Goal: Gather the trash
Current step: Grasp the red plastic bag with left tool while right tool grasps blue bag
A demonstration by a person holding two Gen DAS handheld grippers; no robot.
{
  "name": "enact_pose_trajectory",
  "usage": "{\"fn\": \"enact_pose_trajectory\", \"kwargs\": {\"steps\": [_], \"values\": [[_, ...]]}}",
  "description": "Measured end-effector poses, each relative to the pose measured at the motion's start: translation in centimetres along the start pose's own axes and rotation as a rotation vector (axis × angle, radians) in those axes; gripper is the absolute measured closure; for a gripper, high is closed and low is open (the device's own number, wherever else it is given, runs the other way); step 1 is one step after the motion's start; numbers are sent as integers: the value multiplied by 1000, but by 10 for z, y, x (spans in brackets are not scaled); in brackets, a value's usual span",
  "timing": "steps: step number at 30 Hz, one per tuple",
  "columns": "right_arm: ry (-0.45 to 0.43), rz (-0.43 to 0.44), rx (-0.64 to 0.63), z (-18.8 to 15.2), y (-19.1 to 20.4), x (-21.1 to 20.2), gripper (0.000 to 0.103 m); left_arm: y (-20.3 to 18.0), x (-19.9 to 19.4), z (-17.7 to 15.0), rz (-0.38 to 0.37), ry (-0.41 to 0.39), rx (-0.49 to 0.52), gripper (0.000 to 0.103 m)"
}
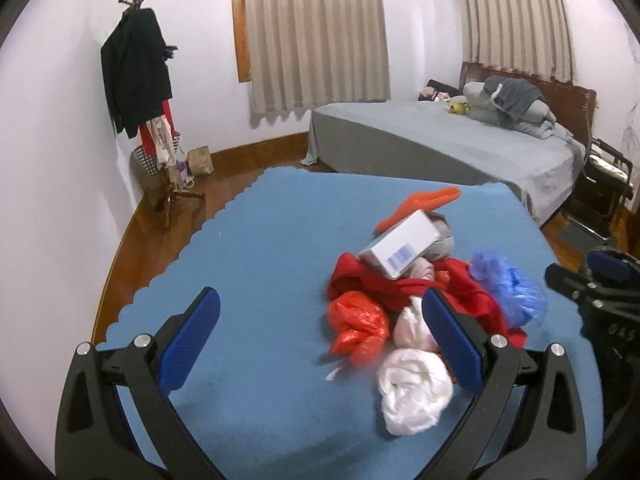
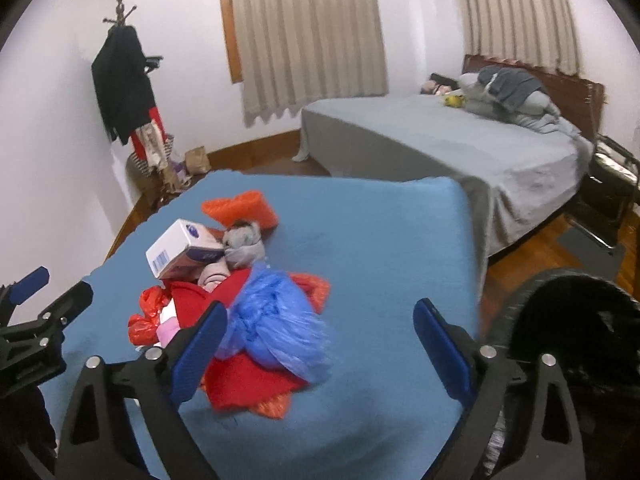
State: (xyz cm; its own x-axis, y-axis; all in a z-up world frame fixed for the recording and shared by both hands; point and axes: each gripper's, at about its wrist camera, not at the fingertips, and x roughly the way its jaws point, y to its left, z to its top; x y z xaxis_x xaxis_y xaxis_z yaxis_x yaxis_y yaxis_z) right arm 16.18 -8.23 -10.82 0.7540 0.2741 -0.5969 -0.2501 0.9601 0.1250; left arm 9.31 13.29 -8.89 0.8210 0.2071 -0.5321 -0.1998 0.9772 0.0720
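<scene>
Both-handed, the left gripper and right gripper are held spread wide, nothing pinched. Near them, on the blue cloth, the trash is heaped: white bag, blue bag, red cloth, box farthest.

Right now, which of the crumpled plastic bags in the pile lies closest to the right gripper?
The blue bag, bunched beside the right gripper's left finger. The orange-red bag and white bag lie on the pile's far side, nearer the left gripper.
</scene>
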Motion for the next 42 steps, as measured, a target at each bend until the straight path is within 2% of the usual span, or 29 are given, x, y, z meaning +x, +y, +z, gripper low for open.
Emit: {"fn": "enact_pose_trajectory", "kwargs": {"steps": [7,10,14,16,17,28,29,31,32,33,36,42], "values": [[60,35,-32,-5,15,32,15,13,21,-6,5,27,-4,5],[97,59,-32,-6,17,47,23,15,28,-9,-1,43,-13,5],[167,134,-13,-10,15,59,48,15,38,-10,-18,62,-10,13],[166,144,-5,-9,11,57,52,14,45,-10,-33,75,-5,21],[165,149,-3,-9,10,56,54,13,48,-10,-39,82,-2,22],[96,126,8,2,-4,26,54,1,89,-18,-93,172,15,31],[96,124,9,2,-5,24,54,0,91,-19,-103,176,16,34],[94,123,11,2,-5,22,54,0,94,-21,-162,190,2,55],[94,125,12,2,-5,22,54,0,95,-21,-188,198,-6,61],[92,127,11,3,-4,21,54,-1,97,-21,-200,201,-11,62],[87,131,3,2,-2,16,54,1,95,-22,-214,180,-20,70],[56,142,4,4,-4,1,54,13,69,-15,-202,113,-63,72]]}}
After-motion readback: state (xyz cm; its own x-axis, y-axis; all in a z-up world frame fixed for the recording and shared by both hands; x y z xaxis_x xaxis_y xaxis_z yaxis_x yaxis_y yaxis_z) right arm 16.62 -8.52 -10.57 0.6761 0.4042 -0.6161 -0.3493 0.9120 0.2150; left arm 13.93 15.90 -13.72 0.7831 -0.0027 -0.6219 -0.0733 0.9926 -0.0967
